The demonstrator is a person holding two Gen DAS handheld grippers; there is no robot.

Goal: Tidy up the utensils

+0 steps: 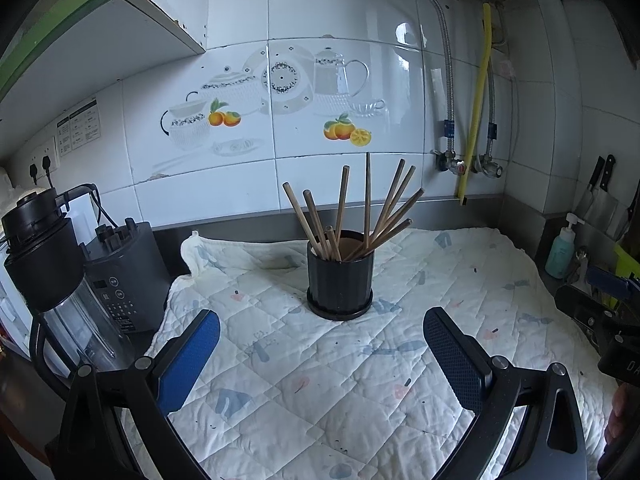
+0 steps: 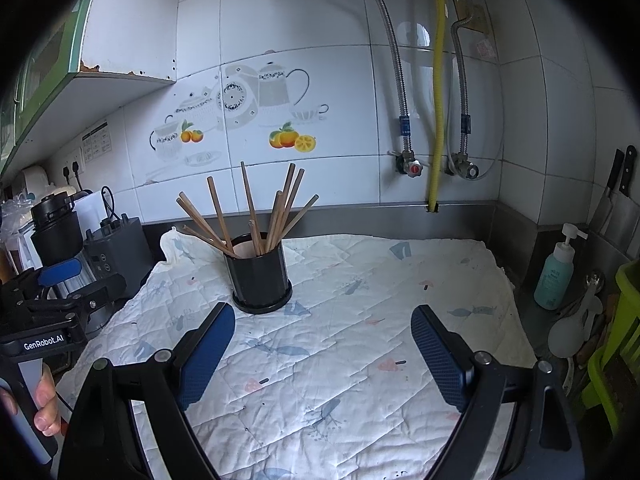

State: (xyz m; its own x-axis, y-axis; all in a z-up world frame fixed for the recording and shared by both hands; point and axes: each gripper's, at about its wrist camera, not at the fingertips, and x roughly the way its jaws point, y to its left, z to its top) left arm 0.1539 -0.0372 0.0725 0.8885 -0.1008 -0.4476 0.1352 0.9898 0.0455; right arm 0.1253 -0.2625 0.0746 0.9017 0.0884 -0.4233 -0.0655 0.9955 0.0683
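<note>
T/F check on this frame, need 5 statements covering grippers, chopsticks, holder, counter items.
1. Both the left gripper and the right gripper are open and empty. True.
2. The chopsticks lie flat on the quilted cloth. False: they stand in the black holder.
3. The black holder is tipped on its side. False: it stands upright on the cloth.
4. A pump bottle stands at the right of the counter. True.
5. The blender sits right of the holder. False: it is to the left.

place: home kitchen | evidence: tiled wall (image 1: 340, 8), blender (image 1: 44, 264), knives (image 2: 622, 176), soap bottle (image 2: 558, 268)
</note>
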